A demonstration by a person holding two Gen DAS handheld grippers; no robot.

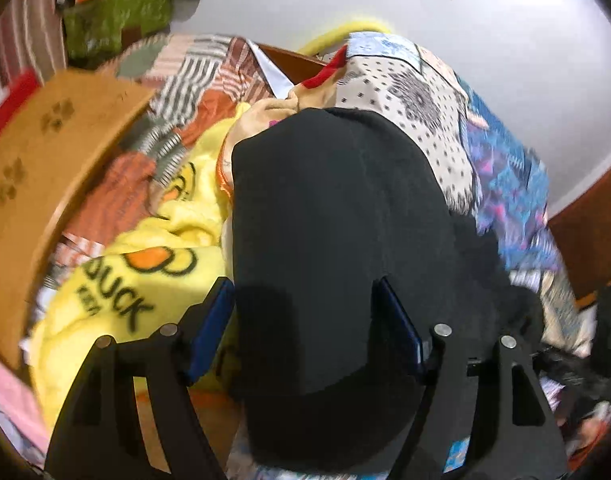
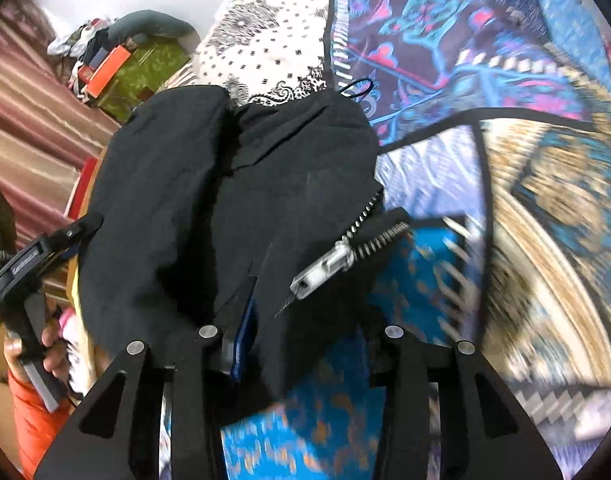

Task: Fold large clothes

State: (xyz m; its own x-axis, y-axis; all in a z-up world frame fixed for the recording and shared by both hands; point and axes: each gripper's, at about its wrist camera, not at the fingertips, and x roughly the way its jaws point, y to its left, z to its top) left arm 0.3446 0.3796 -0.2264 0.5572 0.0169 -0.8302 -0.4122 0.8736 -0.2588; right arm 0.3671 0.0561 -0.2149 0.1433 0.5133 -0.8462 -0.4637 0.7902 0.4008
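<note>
A large black jacket point(image 1: 333, 216) lies on a patchwork-covered bed point(image 1: 429, 112). In the left wrist view my left gripper point(image 1: 305, 312) is open, its blue-padded fingers point(image 1: 213, 324) spread over the jacket's near part. In the right wrist view the jacket point(image 2: 193, 208) shows a silver zipper point(image 2: 345, 248) with its pull lying open. My right gripper point(image 2: 301, 320) stands wide apart over the jacket's hem; black cloth drapes over the left finger point(image 2: 241, 332) and hides the right fingertip. The left gripper point(image 2: 29, 264) shows at the left edge there.
A yellow duck blanket point(image 1: 145, 280) lies left of the jacket. A wooden headboard point(image 1: 37, 160) stands at the far left. A green box with clutter point(image 2: 141, 68) sits by striped curtains point(image 2: 29, 120). Blue patterned quilt point(image 2: 505, 80) covers the right side.
</note>
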